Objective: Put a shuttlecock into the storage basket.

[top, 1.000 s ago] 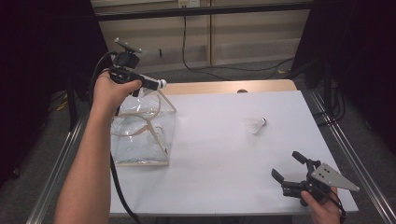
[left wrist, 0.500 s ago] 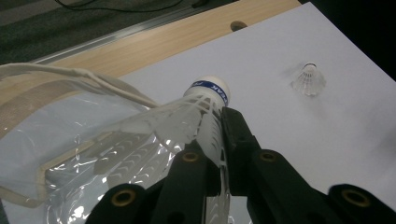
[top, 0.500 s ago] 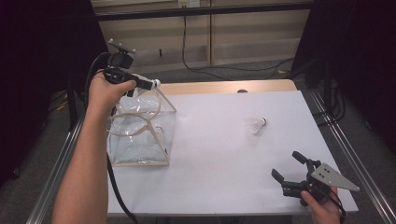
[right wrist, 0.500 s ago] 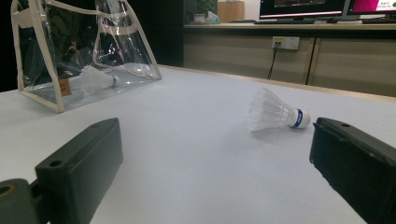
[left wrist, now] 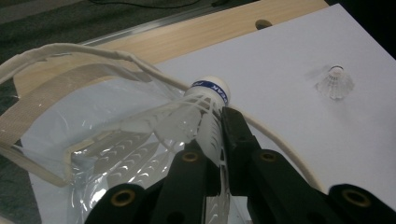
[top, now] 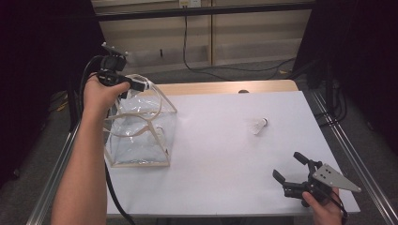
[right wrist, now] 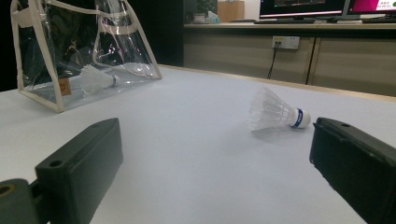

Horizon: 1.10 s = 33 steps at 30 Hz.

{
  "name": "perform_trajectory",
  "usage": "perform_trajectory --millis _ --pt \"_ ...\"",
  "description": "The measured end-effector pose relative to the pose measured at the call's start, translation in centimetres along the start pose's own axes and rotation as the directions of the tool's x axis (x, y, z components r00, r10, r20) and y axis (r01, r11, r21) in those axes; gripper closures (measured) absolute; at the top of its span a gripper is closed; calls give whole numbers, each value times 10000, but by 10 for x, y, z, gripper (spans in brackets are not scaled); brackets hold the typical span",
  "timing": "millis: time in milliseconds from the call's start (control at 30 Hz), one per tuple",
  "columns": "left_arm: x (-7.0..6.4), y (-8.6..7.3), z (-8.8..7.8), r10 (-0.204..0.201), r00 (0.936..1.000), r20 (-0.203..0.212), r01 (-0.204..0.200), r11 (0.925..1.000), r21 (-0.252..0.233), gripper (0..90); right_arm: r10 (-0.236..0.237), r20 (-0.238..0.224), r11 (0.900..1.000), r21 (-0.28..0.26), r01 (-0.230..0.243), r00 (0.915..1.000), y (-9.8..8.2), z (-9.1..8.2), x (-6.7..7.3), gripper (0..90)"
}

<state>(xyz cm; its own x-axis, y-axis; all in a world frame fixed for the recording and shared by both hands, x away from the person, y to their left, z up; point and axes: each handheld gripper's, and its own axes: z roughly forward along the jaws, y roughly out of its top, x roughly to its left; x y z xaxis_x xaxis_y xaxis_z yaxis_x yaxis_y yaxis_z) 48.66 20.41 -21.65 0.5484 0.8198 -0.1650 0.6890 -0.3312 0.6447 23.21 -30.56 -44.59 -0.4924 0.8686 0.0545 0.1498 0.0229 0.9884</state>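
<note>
- The left hand-held gripper (left wrist: 215, 140) is clamping a shuttlecock (left wrist: 205, 100) between its two black jaws; the jaws are standing close together on the feather skirt, just below the cork.
- In the left gripper view, the white cork with its blue band is projecting past the jaw tips, and the feathers are running back between the jaws toward the camera.
- The held shuttlecock is hanging just above the open mouth of a clear plastic bag (top: 141, 136) with cream edging; one cream handle (left wrist: 70, 49) is arching behind the cork.
- In the high view, the left hand-held gripper (top: 141, 86) is sitting over the far left corner of the bag, with its jaws pointing toward the right of the picture.
- The left hand (top: 101, 93) is wrapping around the gripper body; the forearm is extending from the bottom edge up along the left side of the desk (top: 220, 154), with the cable trailing beside it.
- A second shuttlecock (top: 258, 125) is lying on its side on the white desk top, well apart from both grippers, with its cork pointing toward the right of the high view.
- A third shuttlecock (right wrist: 95, 79) is lying inside the bag, on its bottom.
- The right hand-held gripper (top: 291, 171) is resting low at the near right corner of the desk, its jaws standing wide apart with nothing between them.
- In the right gripper view, the second shuttlecock (right wrist: 275, 114) is lying ahead of the jaws, nearer the right-hand one, not touching either.
- The right hand (top: 324, 208) is gripping the body from the bottom edge, under the grey plate.
</note>
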Motion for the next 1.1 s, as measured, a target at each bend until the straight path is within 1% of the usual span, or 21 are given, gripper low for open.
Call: perform_trajectory --millis 100,233,267,333,400,467,500,600,667,700,733,800,833,867,900,1033,1100 --pt "5 -1 0 -136 9998 -135 136 9999 24 874 0 -2 10000 -4 0 10000 0 0 0 23" --pt "9 -2 1 -225 9991 -357 223 9997 -61 874 1 6 10000 0 -1 10000 0 0 0 23" --pt "9 -3 2 -329 9987 -390 326 9994 -100 873 5 8 10000 -6 -5 10000 0 0 0 23" --pt "10 -3 3 -416 9982 -422 409 9990 -172 871 9 -4 10000 -4 -9 10000 0 0 0 23" --pt "13 -4 3 -469 9981 -403 466 9989 -102 871 -25 -13 10000 -4 25 10000 0 0 0 23" --pt "16 -6 5 -576 9972 -471 572 9983 -111 871 -26 -16 10000 -4 26 10000 0 0 0 23" --pt "17 -7 6 -645 9971 -409 641 9979 -112 871 4 -5 10000 -7 -4 10000 0 0 0 23" --pt "21 -8 7 -713 9959 -557 708 9974 -112 871 0 -10 10000 0 0 10000 0 0 0 23" --pt "22 -9 9 -882 9942 -612 873 9960 -171 870 -41 -15 10000 4 41 10000 0 0 0 23" --pt "24 -10 10 -802 9949 -612 801 9968 -46 870 -47 -14 10000 9 47 10000 0 1 0 23" --pt "24 -10 11 -822 9945 -651 819 9966 -72 870 -45 -17 10000 8 45 10000 0 1 0 23" --pt "25 -11 13 -917 9939 -605 912 9958 -109 870 -46 -15 10000 9 46 10000 0 1 0 23" --pt "26 -11 14 -896 9943 -585 894 9960 -65 870 -47 -16 10000 10 47 10000 0 1 0 23" --pt "26 -11 16 -979 9932 -626 973 9952 -125 870 -49 -13 10000 11 50 10000 0 1 0 23" --pt "27 -11 16 -938 9935 -637 933 9956 -107 870 -39 -15 10000 5 39 10000 0 1 0 23" --pt "29 -12 20 -1060 9927 -582 1057 9944 -68 864 -26 -25 10000 24 27 10000 -1 0 0 23" --pt "30 -12 22 -1092 9918 -661 1091 9940 -51 864 -33 -26 10000 27 33 10000 -1 0 0 23"
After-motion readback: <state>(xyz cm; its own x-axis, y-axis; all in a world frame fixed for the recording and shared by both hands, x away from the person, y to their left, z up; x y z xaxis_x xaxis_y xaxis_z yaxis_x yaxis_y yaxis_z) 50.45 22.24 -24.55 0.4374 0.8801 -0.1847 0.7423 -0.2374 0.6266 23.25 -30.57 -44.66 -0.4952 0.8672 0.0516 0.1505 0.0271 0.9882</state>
